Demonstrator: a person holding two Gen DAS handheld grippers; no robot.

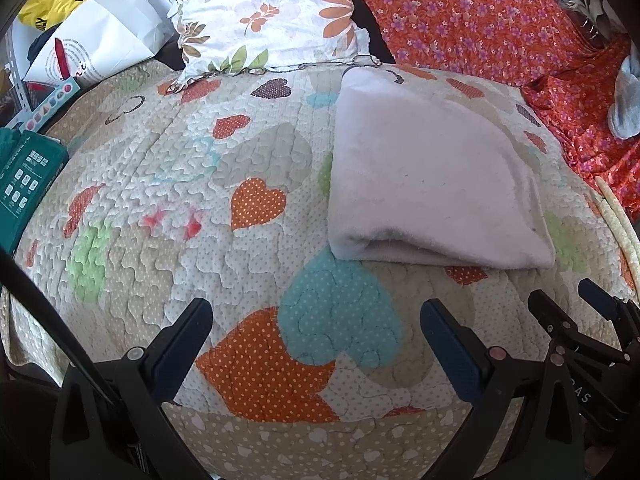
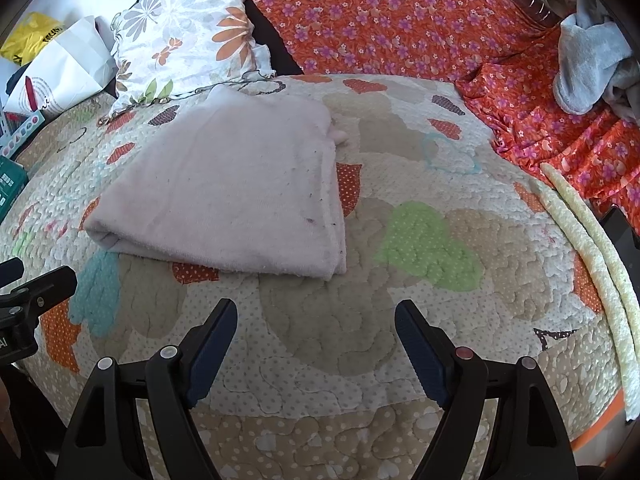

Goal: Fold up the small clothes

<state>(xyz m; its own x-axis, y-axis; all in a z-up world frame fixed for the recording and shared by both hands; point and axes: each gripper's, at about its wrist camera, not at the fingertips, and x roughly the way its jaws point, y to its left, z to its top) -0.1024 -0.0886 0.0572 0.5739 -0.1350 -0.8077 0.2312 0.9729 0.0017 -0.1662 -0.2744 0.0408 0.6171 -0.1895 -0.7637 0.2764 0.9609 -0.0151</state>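
Observation:
A pale pink garment [image 1: 432,176] lies folded into a flat rectangle on the heart-patterned quilt [image 1: 192,184]; the right wrist view shows the same pink garment [image 2: 232,192] left of centre on the quilt [image 2: 420,184]. My left gripper [image 1: 316,322] hovers open over the quilt, short of the garment's near folded edge, nothing between its fingers. My right gripper [image 2: 316,320] is open too, just in front of the garment's near right corner, empty. The right gripper's fingertips [image 1: 560,308] show at the left view's lower right.
A floral pillow [image 1: 264,12] and an orange flowered cloth [image 1: 480,16] lie behind the quilt. A grey crumpled garment [image 2: 592,68] sits on the orange cloth at far right. White paper bag [image 1: 96,40], yellow bag and green box [image 1: 28,176] crowd the left edge.

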